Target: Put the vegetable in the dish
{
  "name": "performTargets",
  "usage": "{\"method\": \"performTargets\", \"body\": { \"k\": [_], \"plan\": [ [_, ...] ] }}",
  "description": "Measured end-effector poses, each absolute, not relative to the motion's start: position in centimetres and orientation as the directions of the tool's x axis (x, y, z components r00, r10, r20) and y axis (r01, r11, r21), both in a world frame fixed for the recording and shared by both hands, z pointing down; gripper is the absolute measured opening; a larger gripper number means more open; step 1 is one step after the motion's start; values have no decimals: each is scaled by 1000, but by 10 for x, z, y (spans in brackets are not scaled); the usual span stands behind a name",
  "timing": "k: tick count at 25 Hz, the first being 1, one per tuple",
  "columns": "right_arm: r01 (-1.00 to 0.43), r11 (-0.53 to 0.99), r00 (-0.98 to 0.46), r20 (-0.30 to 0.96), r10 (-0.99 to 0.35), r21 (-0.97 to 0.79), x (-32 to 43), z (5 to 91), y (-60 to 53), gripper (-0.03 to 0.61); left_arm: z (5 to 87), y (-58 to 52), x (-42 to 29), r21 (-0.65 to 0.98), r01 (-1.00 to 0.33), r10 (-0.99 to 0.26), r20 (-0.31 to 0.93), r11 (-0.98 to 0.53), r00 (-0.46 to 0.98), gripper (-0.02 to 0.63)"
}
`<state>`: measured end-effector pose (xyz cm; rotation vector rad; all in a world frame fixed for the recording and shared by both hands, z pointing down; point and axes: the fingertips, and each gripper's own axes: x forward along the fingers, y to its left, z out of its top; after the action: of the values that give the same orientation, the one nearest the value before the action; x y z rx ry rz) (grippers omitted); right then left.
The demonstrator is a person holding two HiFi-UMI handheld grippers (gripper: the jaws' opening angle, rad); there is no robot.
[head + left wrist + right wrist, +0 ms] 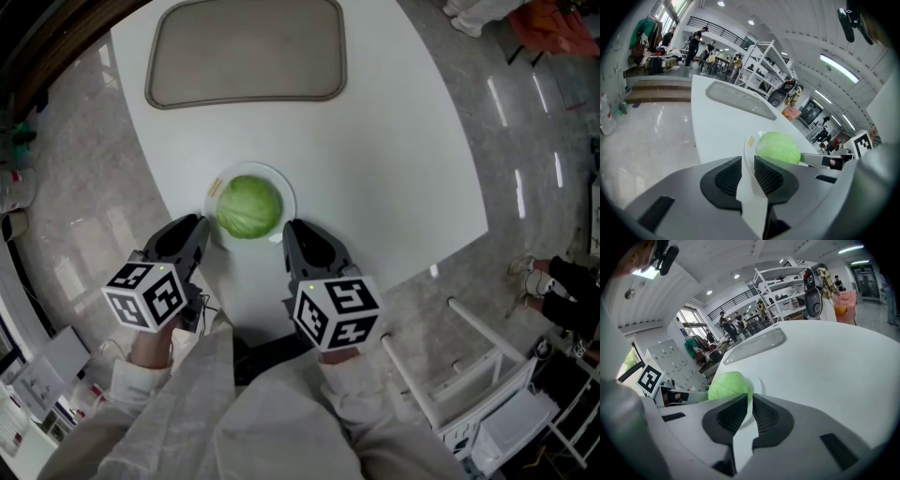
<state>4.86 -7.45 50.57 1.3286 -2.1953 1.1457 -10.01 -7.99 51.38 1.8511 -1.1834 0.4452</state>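
a round, pale green cabbage (248,206), smooth and tightly leaved with faint veins, sits in the middle of a shallow white dish (273,172) and fills most of it. a small yellow sticker (215,187) shows on the dish's left rim. the dish lies on the white surface (403,141), close to the edge nearest the person. a grey tray (246,52) lies well beyond the dish. the left tool (747,165) slants down at the dish's left rim, its ribbed pads a narrow way apart with the rim between them. the right tool (750,401) slants down at the dish's right rim, its pads drawn to a thin slit pinching the rim. the person's white sleeves (202,412) come in from the near side of the dish.
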Motion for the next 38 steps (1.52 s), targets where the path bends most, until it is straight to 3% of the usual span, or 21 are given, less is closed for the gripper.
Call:
{"method": "performTargets", "body": {
  "k": [4,7,11,38],
  "plan": [
    [-860,227,-495,641,-587,-456,54,507,-75,20,516,-80,-95,484,-858,-535,685,-171,494,78],
    [-864,222,-489,652,-579,-451,56,510,-74,67,519,-78,-92,484,-856,-517,694,-180,501,95],
    [-868,213,-484,668,-566,-448,56,514,-72,81,521,-76,-92,494,-852,-503,700,-172,507,103],
    [-883,197,-464,728,-504,-426,47,530,-66,100,525,-73,-87,500,-854,-427,748,-142,509,119]
  ]
}}
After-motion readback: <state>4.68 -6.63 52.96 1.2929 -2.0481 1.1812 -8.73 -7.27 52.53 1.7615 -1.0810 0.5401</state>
